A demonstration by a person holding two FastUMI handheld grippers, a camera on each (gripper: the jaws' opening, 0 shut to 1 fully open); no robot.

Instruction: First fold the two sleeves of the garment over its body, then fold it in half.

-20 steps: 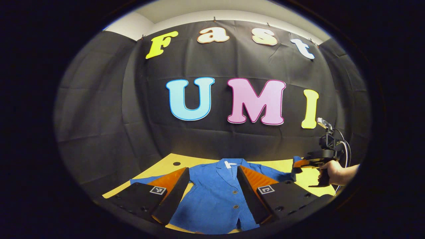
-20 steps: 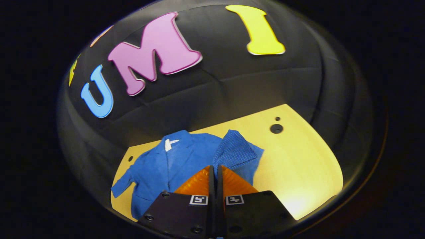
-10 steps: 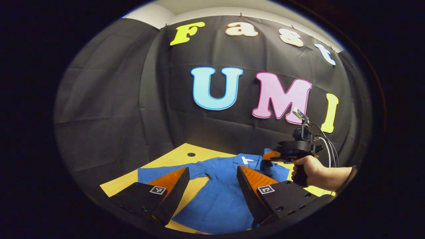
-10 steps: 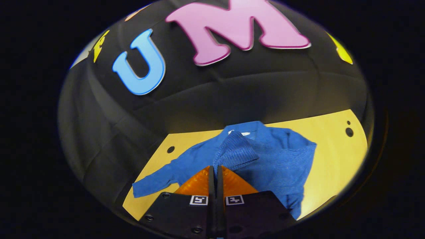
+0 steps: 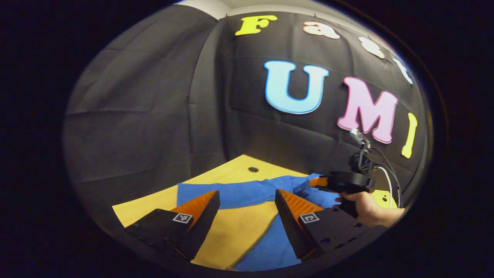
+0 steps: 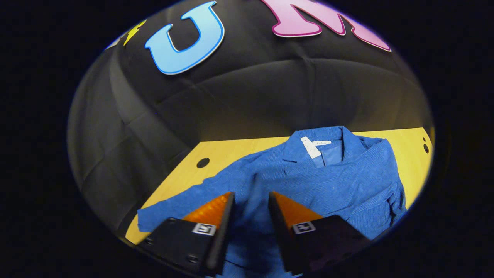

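A blue corduroy jacket (image 6: 328, 177) lies face up on the yellow wooden tabletop (image 6: 231, 152), its collar toward the black cloth wall and a small white tag (image 6: 310, 146) showing inside the neck. In the right gripper view one sleeve (image 6: 185, 202) stretches flat out to the left across the wood, its cuff close to the tabletop's near edge. On the other side the cloth is bunched and doubled over along the jacket's edge (image 6: 393, 193), so that sleeve seems to lie folded onto the body, though I cannot make out its cuff.

The right hand-held gripper (image 6: 250, 199) hangs over the jacket's front with its fingers parted and blue fabric showing in the gap between them; nothing is held. From the left gripper view the same tool (image 5: 314, 182) appears farther off, gripped by a person's hand (image 5: 366, 210), poised above the jacket (image 5: 270, 189) with a cable trailing behind it.

The left hand-held gripper (image 5: 247, 199) is spread wide and holds nothing. Between its fingers I see the outstretched sleeve (image 5: 216, 193) crossing the bare tabletop (image 5: 231, 170), with more of the jacket's blue cloth running down toward the near edge. A round dark hole (image 5: 253, 169) sits in the wood beyond the sleeve, close to the wall.
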